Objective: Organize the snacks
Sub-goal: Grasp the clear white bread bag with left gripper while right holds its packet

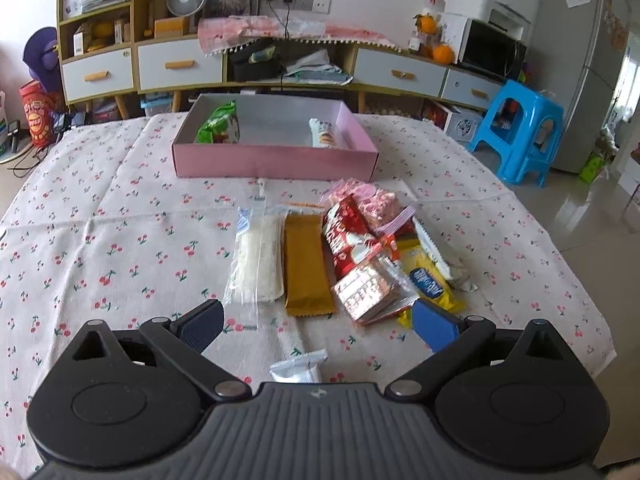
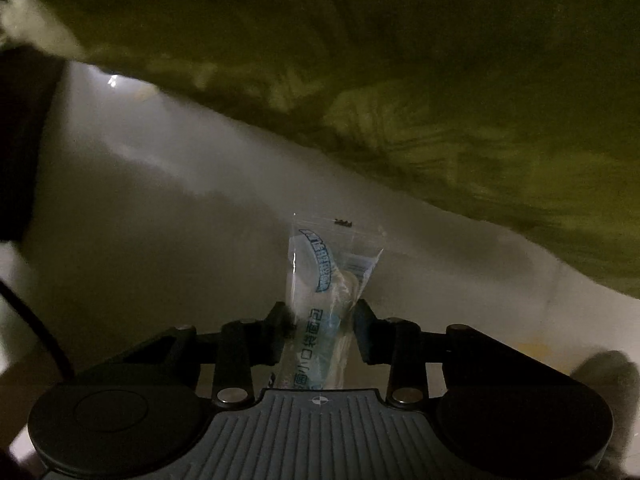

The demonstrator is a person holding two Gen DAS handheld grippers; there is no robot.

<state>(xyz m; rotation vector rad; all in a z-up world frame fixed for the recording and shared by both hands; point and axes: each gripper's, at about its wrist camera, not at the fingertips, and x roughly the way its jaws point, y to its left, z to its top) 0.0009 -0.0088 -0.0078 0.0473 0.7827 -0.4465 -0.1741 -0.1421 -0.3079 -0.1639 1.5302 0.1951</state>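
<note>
- Left claw (image 1: pixel 318 326) is spread wide with nothing in it, hovering low over the bench (image 1: pixel 120 240) and its cherry-print cloth.
- Just ahead of it lies a row of snacks (image 1: pixel 340 256); past them, the pink box (image 1: pixel 276 158).
- Further out: cabinet (image 1: pixel 180 64), blue stool (image 1: pixel 520 132), fridge (image 1: pixel 576 60).
- Right claw (image 2: pixel 322 314) is pinched on a clear packet (image 2: pixel 324 300), somewhere dark and blurry.

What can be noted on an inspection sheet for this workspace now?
Surface: table under cherry-print cloth.
Job's things: pink box holding green packet and white packet; loose snacks before it, among them gold bar, red packet.
Clutter: nothing seen.
Grippers: left tool open, empty; right tool shut on clear bread packet.
Cables: black cable hanging at sideboard.
Surroundings: blue stool, microwave.
</note>
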